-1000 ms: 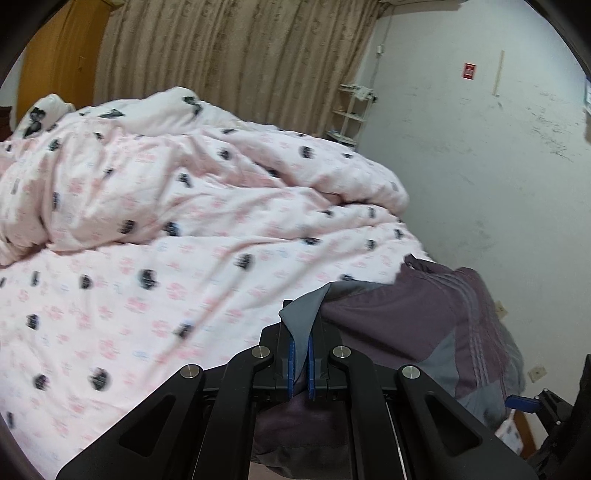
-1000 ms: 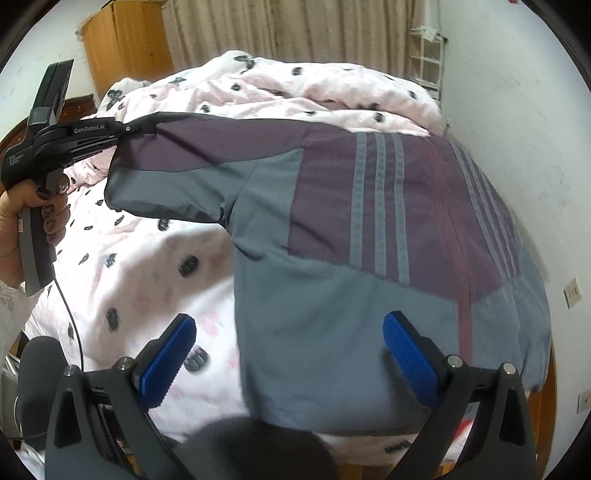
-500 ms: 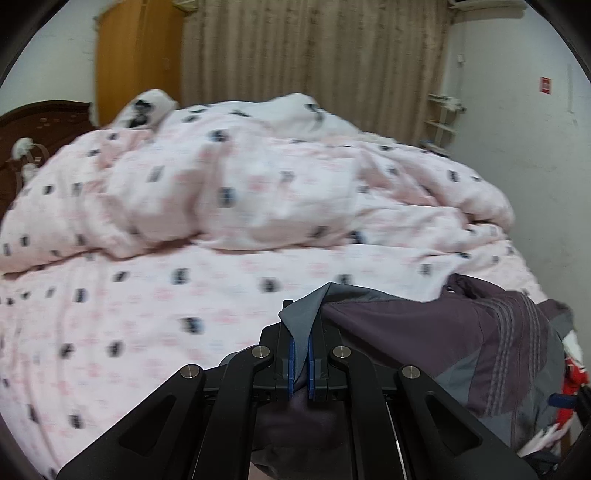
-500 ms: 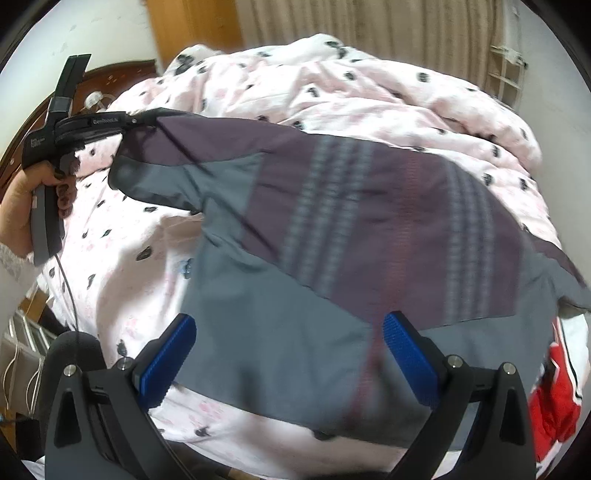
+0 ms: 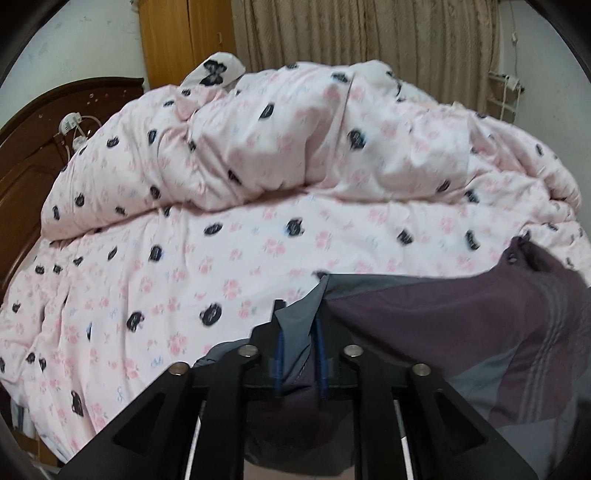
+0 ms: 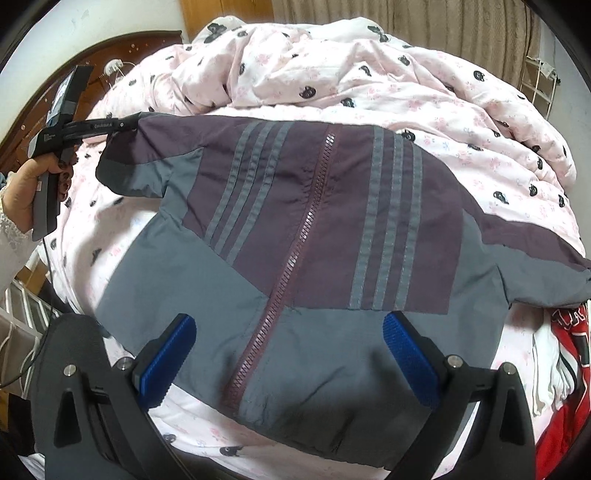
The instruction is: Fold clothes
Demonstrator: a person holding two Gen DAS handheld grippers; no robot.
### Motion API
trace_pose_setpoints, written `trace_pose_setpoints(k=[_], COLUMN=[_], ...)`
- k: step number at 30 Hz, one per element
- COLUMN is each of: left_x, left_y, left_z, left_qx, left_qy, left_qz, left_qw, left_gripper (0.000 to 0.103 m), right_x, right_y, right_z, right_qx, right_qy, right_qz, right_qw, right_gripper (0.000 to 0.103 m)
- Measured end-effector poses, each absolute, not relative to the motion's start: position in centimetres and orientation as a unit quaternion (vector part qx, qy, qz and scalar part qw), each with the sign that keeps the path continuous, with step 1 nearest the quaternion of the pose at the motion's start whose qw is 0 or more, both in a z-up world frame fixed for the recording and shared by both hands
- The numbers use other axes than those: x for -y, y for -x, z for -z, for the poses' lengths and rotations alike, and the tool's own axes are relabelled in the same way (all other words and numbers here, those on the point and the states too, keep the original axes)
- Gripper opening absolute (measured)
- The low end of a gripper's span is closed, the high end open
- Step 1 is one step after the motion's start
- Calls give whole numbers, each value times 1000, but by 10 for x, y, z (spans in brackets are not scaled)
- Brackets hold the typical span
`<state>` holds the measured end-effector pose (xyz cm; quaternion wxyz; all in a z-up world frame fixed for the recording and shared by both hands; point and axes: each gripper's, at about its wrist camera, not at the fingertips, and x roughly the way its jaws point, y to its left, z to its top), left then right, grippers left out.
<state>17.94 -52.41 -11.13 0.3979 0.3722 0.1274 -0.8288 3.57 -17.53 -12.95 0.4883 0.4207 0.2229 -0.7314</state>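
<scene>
The left hand-held gripper [image 5: 299, 363], its jaws opening, has a grey sleeve end of the jacket [image 6: 317, 236] between its blue pads; whether they still press is unclear. The right hand-held gripper [image 6: 288, 356] hangs wide open and empty above the jacket's hem. The thin grey-and-plum zip jacket lies spread, front up, across the bed's [image 6: 122, 236] near edge, on a rumpled pink floral duvet [image 5: 295, 166]. Beige curtains [image 5: 369, 33] hang behind; red clothing [image 6: 569, 354] is cut off at right.
</scene>
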Motion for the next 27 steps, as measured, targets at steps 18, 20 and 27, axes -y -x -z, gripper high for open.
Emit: trace_pose_setpoints(k=[18,20,27], left_x=[422,389,313], left_y=[-245,-249,-262], left_z=[104,109,142], left_qx=[-111,-101,-102], left_qy=[-346,-352,-374], left_qz=[881,891,897], left_qw=[304,270,213], left_gripper=[54,55,60], right_x=[145,140,115], right_y=[-47,-53,-77], right_z=[145,145,145], right_qx=[-207,-202,-171], right_qy=[-424,-419,-410], right_qz=[733,734,738], right_qw=[491,495,508], right_gripper=[103,103,103])
